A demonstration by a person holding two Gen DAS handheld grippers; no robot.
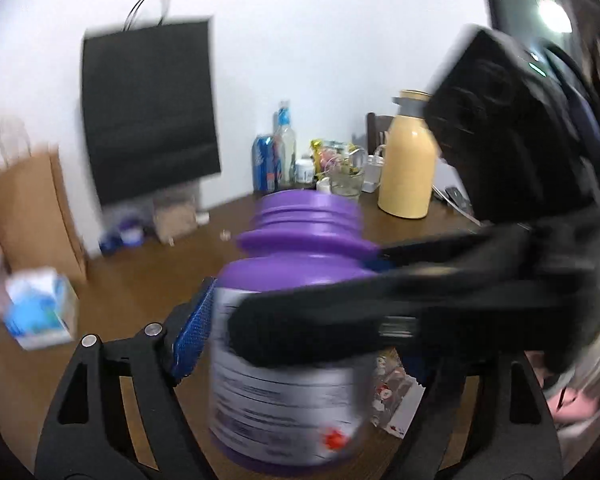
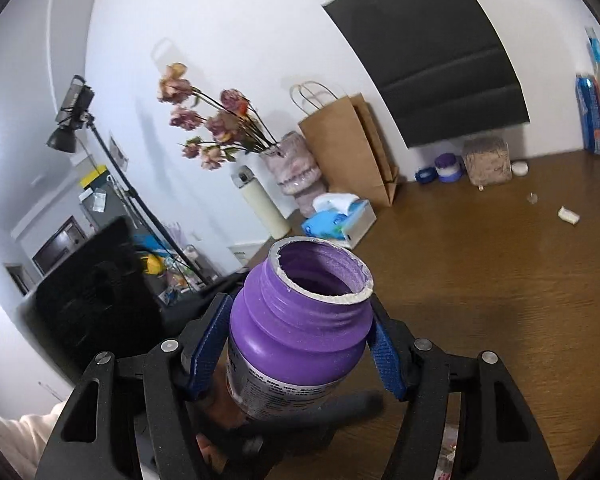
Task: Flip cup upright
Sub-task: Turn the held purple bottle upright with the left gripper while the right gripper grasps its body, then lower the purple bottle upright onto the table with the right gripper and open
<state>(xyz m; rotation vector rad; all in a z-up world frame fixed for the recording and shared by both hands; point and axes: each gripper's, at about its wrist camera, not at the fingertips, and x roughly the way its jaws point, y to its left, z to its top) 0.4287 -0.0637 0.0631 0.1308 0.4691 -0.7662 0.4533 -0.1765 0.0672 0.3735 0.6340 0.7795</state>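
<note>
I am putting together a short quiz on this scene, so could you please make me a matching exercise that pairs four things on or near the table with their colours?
Things:
1. jar
2. flask
3. tall paper bag
4. short paper bag

Colours:
A. brown
B. purple
C. black
D. pale yellow

Pairs: 1-B, 2-D, 3-C, 4-A.

The jar is held between both sets of tongs, mouth up; the other three stand at the far edge of the table.
</note>
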